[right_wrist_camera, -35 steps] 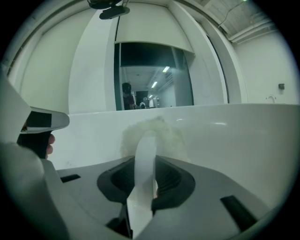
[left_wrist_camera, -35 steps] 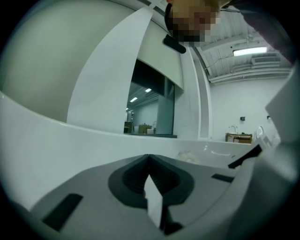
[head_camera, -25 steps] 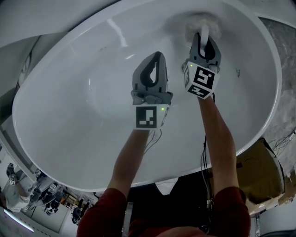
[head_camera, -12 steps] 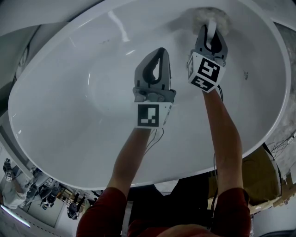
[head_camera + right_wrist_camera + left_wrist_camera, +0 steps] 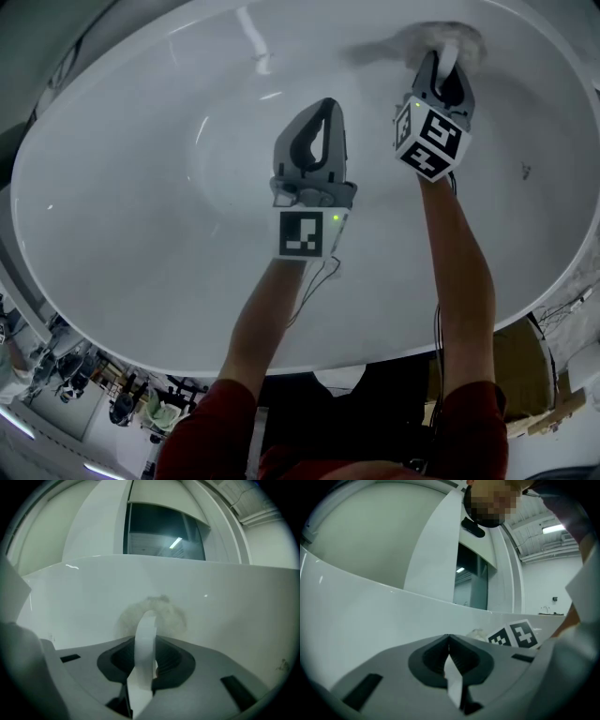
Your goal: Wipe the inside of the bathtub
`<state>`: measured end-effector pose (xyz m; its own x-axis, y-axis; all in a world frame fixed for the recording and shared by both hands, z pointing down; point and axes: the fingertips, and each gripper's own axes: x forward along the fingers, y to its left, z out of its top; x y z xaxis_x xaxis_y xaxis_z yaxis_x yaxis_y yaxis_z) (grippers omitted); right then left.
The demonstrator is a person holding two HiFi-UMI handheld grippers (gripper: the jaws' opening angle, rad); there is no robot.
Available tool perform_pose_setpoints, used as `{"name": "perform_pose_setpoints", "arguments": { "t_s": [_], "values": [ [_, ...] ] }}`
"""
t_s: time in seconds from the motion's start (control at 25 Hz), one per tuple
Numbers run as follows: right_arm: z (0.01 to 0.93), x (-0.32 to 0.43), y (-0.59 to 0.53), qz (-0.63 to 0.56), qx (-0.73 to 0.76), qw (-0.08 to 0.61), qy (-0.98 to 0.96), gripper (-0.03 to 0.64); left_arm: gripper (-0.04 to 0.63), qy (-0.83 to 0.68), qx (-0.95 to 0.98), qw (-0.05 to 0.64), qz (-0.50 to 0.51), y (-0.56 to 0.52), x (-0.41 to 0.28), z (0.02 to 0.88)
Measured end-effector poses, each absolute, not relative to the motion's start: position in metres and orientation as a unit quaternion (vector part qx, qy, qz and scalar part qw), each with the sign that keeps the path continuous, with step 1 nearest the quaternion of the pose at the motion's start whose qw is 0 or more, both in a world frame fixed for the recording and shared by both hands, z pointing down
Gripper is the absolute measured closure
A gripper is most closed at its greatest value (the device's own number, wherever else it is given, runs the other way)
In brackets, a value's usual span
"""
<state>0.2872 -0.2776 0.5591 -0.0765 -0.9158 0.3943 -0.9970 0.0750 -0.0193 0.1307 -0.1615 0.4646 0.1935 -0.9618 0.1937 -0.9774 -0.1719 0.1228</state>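
Sleeves of dark red (image 5: 234, 422) sit nearest, at the tub's near edge, and two bare forearms reach from them down into the bathtub (image 5: 141, 187). I'd say the person leans in this way because the far wall can't be reached otherwise.

The left gripper (image 5: 323, 108) hangs over the middle of the basin. Its fingers are pressed together at the tips with nothing I can make out between them. It seems only to be held clear of the work.

Further in, the right gripper (image 5: 442, 70) is pinched tight on a white handle (image 5: 145, 634), which stands upright between its fingers. On the end of the handle is a fluffy pad (image 5: 441, 39), set against the far inner wall just below the rim. That looks like the spot being wiped.

The pad's working face is hidden, so I can't judge how firmly it presses. The handle's lower end vanishes inside the grip. No drain shows, the tub's ends are cut off, and a dark speck (image 5: 525, 171) on the right slope is too small to identify.
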Motion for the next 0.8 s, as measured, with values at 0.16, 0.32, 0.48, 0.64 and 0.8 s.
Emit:
{"name": "perform_pose_setpoints", "arguments": {
  "t_s": [0.16, 0.32, 0.48, 0.64, 0.8],
  "values": [
    [0.556, 0.251, -0.271, 0.144, 0.655, 0.142, -0.728, 0.522, 0.578, -0.653, 0.749, 0.111, 0.029, -0.153, 0.090, 0.459],
    [0.552, 0.214, -0.261, 0.143, 0.645, 0.145, -0.736, 0.522, 0.578, -0.663, 0.740, 0.109, 0.028, -0.139, 0.058, 0.455],
    [0.543, 0.173, -0.250, 0.136, 0.631, 0.146, -0.750, 0.522, 0.578, -0.674, 0.730, 0.111, 0.025, -0.123, 0.023, 0.449],
    [0.538, 0.121, -0.234, 0.127, 0.612, 0.149, -0.766, 0.522, 0.578, -0.685, 0.719, 0.110, 0.024, -0.103, -0.018, 0.444],
    [0.535, 0.068, -0.220, 0.124, 0.604, 0.152, -0.773, 0.522, 0.578, -0.698, 0.708, 0.105, 0.025, -0.083, -0.069, 0.436]
  ]
}}
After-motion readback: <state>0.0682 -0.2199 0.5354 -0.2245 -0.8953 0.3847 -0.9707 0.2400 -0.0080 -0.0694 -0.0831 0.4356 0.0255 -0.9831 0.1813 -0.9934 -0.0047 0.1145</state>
